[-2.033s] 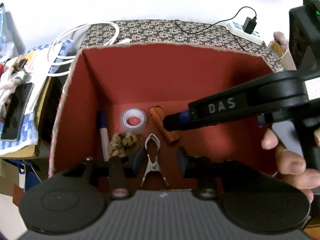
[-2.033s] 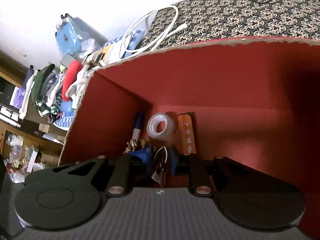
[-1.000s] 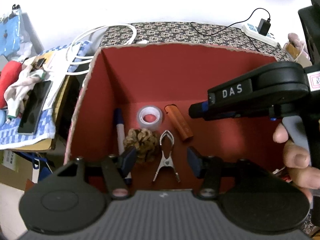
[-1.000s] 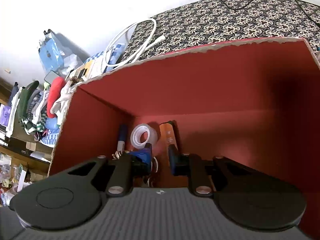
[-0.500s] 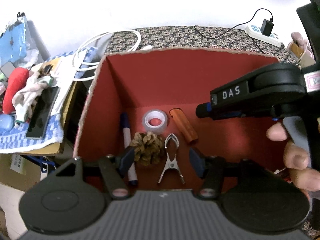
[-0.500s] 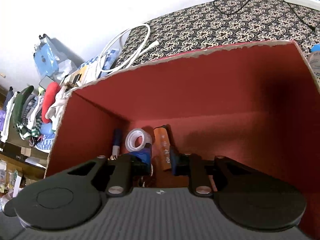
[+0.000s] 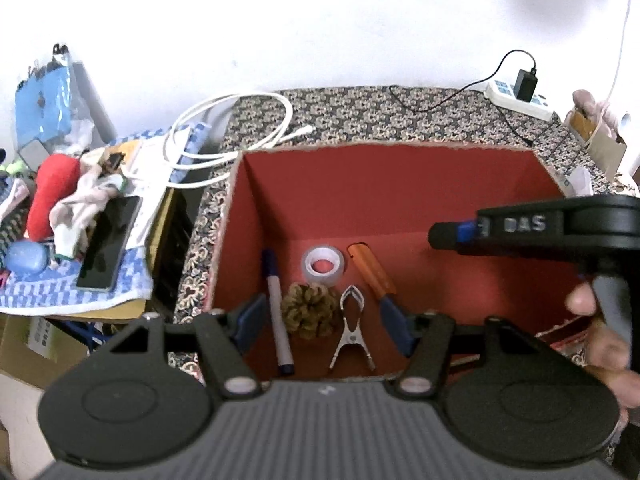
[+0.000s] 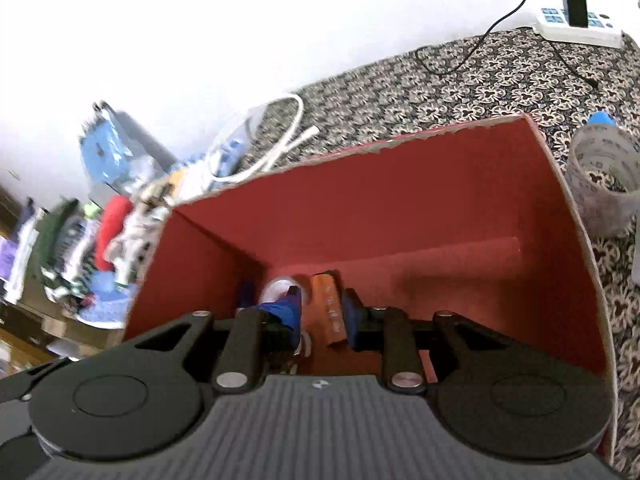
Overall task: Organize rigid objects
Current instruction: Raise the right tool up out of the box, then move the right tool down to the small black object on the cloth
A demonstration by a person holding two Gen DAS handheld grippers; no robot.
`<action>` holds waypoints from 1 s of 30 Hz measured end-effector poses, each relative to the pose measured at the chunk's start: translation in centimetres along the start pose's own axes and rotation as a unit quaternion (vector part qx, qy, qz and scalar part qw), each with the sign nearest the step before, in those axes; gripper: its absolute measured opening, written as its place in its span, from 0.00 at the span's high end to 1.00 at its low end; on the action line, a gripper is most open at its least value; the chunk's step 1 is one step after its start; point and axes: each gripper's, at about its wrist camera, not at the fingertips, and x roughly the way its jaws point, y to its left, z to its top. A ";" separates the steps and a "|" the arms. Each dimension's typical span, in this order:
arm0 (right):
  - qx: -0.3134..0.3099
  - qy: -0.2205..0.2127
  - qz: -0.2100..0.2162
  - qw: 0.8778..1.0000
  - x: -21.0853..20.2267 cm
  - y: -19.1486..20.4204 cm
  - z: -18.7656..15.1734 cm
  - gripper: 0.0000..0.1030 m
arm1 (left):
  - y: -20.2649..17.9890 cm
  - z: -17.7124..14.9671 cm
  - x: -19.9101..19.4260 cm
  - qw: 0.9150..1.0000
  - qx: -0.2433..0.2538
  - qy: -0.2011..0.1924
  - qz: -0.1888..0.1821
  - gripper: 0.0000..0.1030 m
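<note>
A red-lined cardboard box (image 7: 384, 192) stands open on the patterned desk (image 7: 400, 120), and everything sorted so far lies along its left half. Nearest the left wall is a marker pen (image 7: 277, 312), running from the back toward the front edge. Just beside it sits a pine cone (image 7: 310, 311), with a roll of clear tape (image 7: 322, 267) behind it near the back wall. A metal spring clip (image 7: 352, 330) lies to the right of the pine cone, and an orange lighter (image 7: 370, 268) slants from the back wall toward the clip. The right half of the box floor shows only red lining.

The left gripper (image 7: 326, 326) hangs over the front edge of the box, jaws spread wide and holding nothing. The right gripper (image 8: 320, 312) is above the box interior, its jaws parted a moderate way and empty; the tape and lighter show between them.

Outside the box, a white cable (image 7: 236, 128) coils at the desk's back left corner, and a power strip (image 7: 520, 98) sits at the back right.
</note>
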 end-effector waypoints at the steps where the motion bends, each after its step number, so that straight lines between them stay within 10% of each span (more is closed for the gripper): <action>1: 0.004 -0.007 0.006 1.000 -0.7 0.0 -0.2 0.94 | 0.1 -0.1 -0.3 1.000 0.001 -0.002 0.000 0.38; 30: 0.014 -0.058 0.106 0.993 -14.6 -6.1 -4.7 0.93 | -7.9 -5.2 -7.3 0.999 0.020 -0.019 -0.037 0.36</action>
